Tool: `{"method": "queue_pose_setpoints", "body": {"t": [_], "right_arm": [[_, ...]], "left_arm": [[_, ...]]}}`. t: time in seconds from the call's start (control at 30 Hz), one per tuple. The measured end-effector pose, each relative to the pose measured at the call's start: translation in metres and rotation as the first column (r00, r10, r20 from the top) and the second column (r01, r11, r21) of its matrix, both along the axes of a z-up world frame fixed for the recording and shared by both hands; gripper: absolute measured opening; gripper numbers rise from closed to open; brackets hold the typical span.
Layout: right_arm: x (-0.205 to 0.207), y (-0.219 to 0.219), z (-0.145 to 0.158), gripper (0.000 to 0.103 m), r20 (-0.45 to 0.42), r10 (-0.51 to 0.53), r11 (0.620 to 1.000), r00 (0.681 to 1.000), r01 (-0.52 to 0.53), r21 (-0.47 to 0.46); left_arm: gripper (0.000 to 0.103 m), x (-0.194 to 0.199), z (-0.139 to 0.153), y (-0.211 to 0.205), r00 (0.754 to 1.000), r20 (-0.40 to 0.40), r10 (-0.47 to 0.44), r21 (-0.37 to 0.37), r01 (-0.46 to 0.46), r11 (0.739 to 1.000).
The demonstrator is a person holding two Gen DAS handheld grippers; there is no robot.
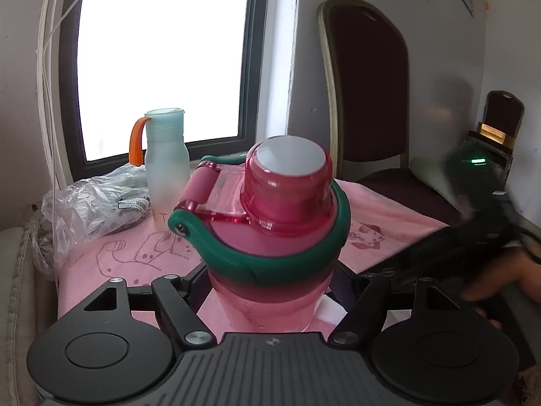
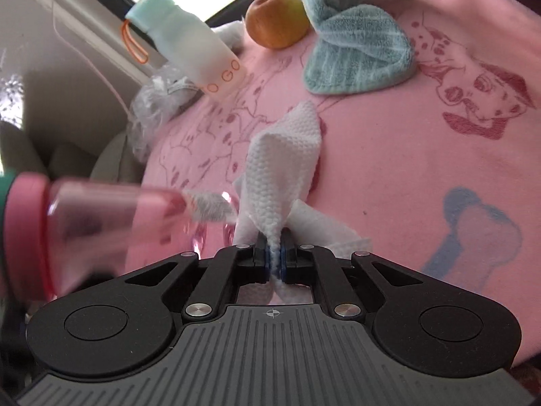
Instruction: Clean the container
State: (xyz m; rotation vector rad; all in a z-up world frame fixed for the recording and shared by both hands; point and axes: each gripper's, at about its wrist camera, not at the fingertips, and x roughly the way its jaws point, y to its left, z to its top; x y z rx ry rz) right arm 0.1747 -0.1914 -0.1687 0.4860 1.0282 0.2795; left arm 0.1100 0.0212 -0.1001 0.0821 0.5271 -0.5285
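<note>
1. Left gripper (image 1: 270, 291): jaws closed around the lower body of a pink bottle (image 1: 277, 237), held upright above the table. The pads themselves are hidden behind the bottle.
2. The bottle has a translucent pink cap with a pale top, a dark green band round its shoulder, and a pink carry handle folded toward the window.
3. Right gripper (image 2: 275, 260): jaws nearly together, pinching a white paper towel (image 2: 284, 169) between the pads. The towel stands up from the jaws in a loose fold, with more of it spilling to either side.
4. From the right wrist view the pink bottle (image 2: 101, 230) lies across the lower left of the frame (blurred), its clear base just beside the towel; contact cannot be judged.
5. The table is covered by a pink cloth (image 2: 389, 169) printed with spotted dogs and a blue bone.
6. On the cloth, farther back: a frosted pale bottle (image 1: 165, 169) with an orange strap, standing beside crumpled clear plastic (image 1: 91, 203) near the window.
7. Also there: a blue-green towel (image 2: 358, 54), bunched, with a round orange-yellow fruit (image 2: 277, 22) touching its left edge.
8. A dark chair (image 1: 368, 101) stands behind the table against the wall.
</note>
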Motion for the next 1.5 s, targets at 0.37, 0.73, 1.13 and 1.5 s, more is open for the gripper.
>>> {"method": "queue_pose_setpoints", "body": {"t": [0.37,0.73,1.13,1.5], "right_arm": [[-0.055,-0.056,0.046,0.008,0.195,-0.172,0.985,0.966,0.174,0.008],[-0.067,-0.077,0.043,0.011,0.213,-0.231,0.973,0.949,0.222,0.069],[-0.078,-0.086,0.047,0.015,0.228,-0.256,0.966,0.939,0.241,0.093],[-0.081,-0.083,0.052,0.015,0.237,-0.249,0.968,0.939,0.237,0.079]], "left_arm": [[0.074,0.023,0.011,-0.043,0.969,-0.11,0.22,0.053,-0.216,0.975],[0.093,0.018,0.019,-0.071,0.87,-0.093,0.485,0.087,-0.478,0.874],[0.091,0.021,0.023,-0.085,0.717,-0.121,0.687,0.077,-0.683,0.726],[0.071,0.02,0.018,-0.071,0.841,-0.112,0.529,0.066,-0.525,0.848]]}}
